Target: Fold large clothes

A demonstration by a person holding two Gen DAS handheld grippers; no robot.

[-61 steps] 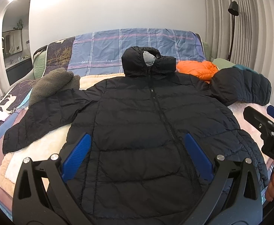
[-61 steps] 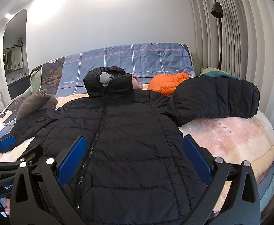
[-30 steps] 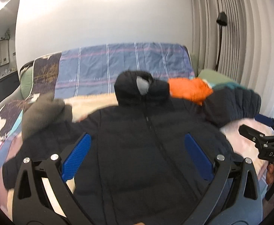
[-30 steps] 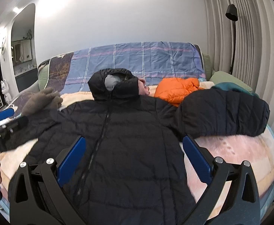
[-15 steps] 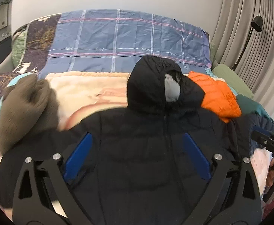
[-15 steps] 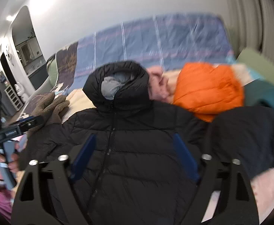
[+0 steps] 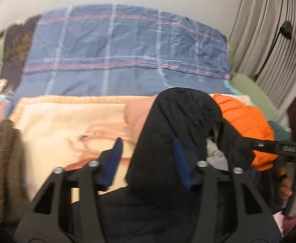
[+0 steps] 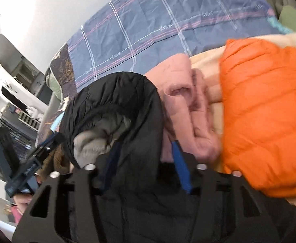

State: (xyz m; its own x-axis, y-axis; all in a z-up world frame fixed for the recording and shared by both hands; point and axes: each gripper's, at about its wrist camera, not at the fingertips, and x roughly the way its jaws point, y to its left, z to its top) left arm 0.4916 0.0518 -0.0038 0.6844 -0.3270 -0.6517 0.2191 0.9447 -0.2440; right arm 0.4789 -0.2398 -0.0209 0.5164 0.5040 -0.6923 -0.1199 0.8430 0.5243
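The bed [image 7: 71, 121] fills both views, spread with a cream blanket [image 7: 62, 119], with a blue checked quilt [image 7: 127, 46] across its far end. The black hooded jacket [image 7: 160, 192] lies on the blanket, its body running under both cameras and its hood [image 7: 180, 119] pointing toward the quilt. The grey lining [image 8: 101, 139] shows in the hood's opening.

An orange padded jacket [image 8: 269, 117] lies just beside the hood on its right, and a pink garment [image 8: 184, 105] is bunched between the two, touching the hood. A brown fleecy garment [image 7: 0, 166] sits at the left edge of the bed.

The left tool [image 7: 148, 156] is over the left side of the hood. Its jaws are about half open and closing, with hood fabric between the blue pads; they do not yet clearly press on it. The right tool [image 8: 145, 162] is over the right side of the hood. It is also half open and closing, with the black fabric between its pads and the right pad against the pink garment. The blur leaves it unclear whether either tool grips yet.
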